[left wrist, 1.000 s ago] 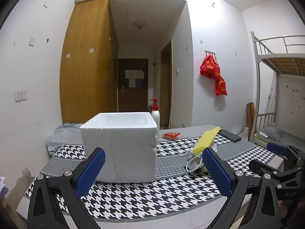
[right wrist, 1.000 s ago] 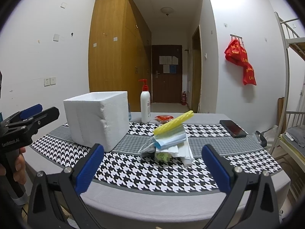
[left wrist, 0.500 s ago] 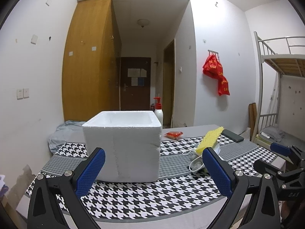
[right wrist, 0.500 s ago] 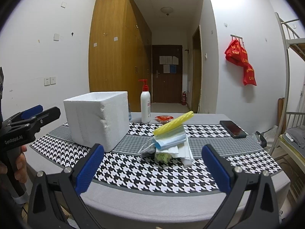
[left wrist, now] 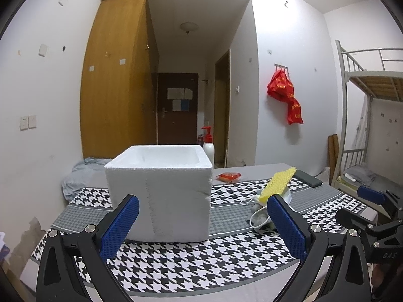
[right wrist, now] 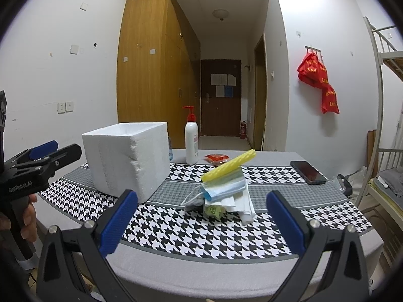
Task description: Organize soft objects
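The soft objects (right wrist: pixel 225 188) sit in a small heap on the desk (right wrist: pixel 201 234), straight ahead of the right hand-held gripper (right wrist: pixel 201 226) and framed between its blue pads. That hand-held gripper is spread wide, holding nothing and touching nothing, hovering at the desk's near edge. The heap has a yellow sponge (right wrist: pixel 230 164) tilted on top, a blue face mask (right wrist: pixel 224 191) under it, and folded white tissues (right wrist: pixel 241 205) at the bottom.

The left hand-held gripper (left wrist: pixel 201 229) is likewise wide apart and empty, off the desk's near edge. Directly ahead of it, close in, stands the white foam box (left wrist: pixel 161 196), open at the top; the heap lies to the right of the box, partly hidden behind the right pad in the left wrist view. A hand (right wrist: pixel 27 216) grips the left tool's handle at the left edge of the right wrist view.

Farther back, beyond the box, stands a pump bottle (right wrist: pixel 191 141) with a red top, a red packet (right wrist: pixel 216 158) beside it, and a black phone (right wrist: pixel 307 172) off to the right. A red bag (right wrist: pixel 318 80) hangs on the far wall.
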### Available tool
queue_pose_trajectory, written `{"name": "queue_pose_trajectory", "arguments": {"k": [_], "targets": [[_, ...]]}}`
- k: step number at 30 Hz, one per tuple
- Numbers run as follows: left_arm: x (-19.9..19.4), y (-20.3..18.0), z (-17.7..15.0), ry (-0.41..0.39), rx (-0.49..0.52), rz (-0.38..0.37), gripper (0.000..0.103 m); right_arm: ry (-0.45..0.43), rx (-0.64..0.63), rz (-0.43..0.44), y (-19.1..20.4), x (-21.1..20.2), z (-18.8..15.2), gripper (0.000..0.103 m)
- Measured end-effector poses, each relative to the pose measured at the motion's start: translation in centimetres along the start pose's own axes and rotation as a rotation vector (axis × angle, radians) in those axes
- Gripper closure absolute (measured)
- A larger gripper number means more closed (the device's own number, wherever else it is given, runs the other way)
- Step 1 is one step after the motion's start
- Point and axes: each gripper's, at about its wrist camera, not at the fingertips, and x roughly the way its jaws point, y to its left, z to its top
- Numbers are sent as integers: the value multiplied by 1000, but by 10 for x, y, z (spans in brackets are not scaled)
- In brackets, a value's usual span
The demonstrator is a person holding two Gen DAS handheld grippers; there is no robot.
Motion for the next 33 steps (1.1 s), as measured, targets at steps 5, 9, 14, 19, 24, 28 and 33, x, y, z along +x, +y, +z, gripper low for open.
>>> {"name": "queue_pose_trajectory", "arguments": {"k": [5,9,14,19,24,28,33], "targets": [[7,-8,5,12,15,-30,1,3,5,-8,-5,3,4,0],[16,-15,9,34,27,-75,1,28,16,-15,-13,11,4,0],[30,-27,13,51,45,-126,1,46,24,-21,-23,21,8,0],[45,-42,18,82,64,-198,1,64,36,-44,-37,31,10,0],[62,-55,21,106,84,-230,1,78,60,-64,-53,37,10,0],[75,-65,24,131,96,-255,1,90,77,-79,-62,41,10,0],[94,-81,25,177,133,-294,1,108,85,-87,-71,48,6,0]]}}
